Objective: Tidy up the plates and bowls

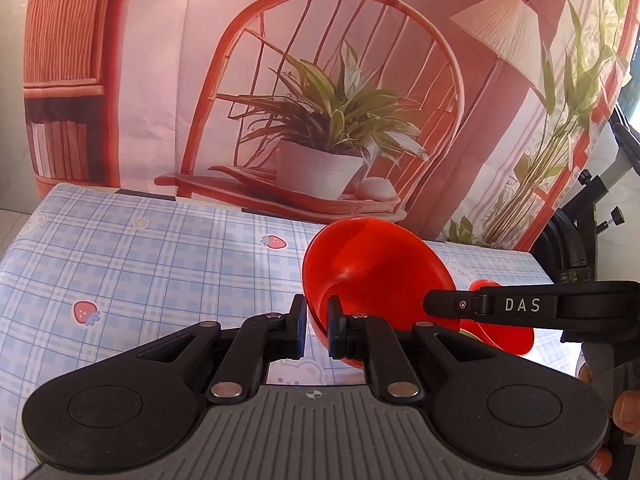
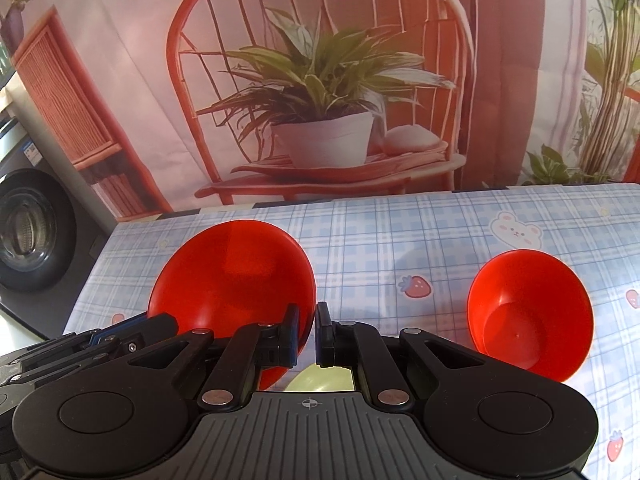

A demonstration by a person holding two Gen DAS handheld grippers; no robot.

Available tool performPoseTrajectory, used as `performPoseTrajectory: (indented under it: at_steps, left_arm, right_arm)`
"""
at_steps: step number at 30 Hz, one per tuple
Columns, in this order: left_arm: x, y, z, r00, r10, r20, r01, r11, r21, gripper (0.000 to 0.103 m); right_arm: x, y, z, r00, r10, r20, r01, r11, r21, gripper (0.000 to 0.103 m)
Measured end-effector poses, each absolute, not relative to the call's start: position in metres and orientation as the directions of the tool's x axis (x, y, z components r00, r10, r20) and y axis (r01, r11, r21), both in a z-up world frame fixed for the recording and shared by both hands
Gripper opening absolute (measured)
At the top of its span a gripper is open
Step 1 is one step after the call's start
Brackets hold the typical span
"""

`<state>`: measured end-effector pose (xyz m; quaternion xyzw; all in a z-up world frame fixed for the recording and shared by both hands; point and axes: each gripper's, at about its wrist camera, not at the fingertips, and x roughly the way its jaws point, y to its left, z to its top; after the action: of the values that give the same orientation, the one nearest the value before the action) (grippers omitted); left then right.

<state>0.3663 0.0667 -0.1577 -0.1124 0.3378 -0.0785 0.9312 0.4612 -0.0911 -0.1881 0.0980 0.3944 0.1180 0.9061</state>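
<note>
The left tool (image 1: 317,328) is pinching the rim of a tilted red bowl (image 1: 372,264) just ahead of it, while the right tool (image 2: 307,334), jaws nearly pressed together and seemingly empty, is hovering alongside, so I'd worry that thin edge grip is letting the bowl swing and slip onto the surface (image 1: 160,248).

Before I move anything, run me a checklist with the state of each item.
1. Rim of large red plastic bowl clamped by left hand-held gripper: ok.
2. Large red plastic bowl level: not ok, tilted.
3. Small red plastic bowl apart on blue checked tablecloth: ok.
4. Whether right hand-held gripper is empty: cannot tell.
5. Identity of pale green object beneath it: cannot tell.
</note>
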Motion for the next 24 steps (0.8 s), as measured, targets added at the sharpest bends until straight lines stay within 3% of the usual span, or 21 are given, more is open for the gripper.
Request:
performPoseTrajectory:
  at_steps: [24]
  left_arm:
    - [0.253,-0.014,-0.114,0.750,-0.319,-0.579,0.216,0.946,-0.242,0.012]
  right_arm:
    - [0.295,-0.184,-0.155,0.795,0.257,-0.550,-0.076,0.941,0.331,0.007]
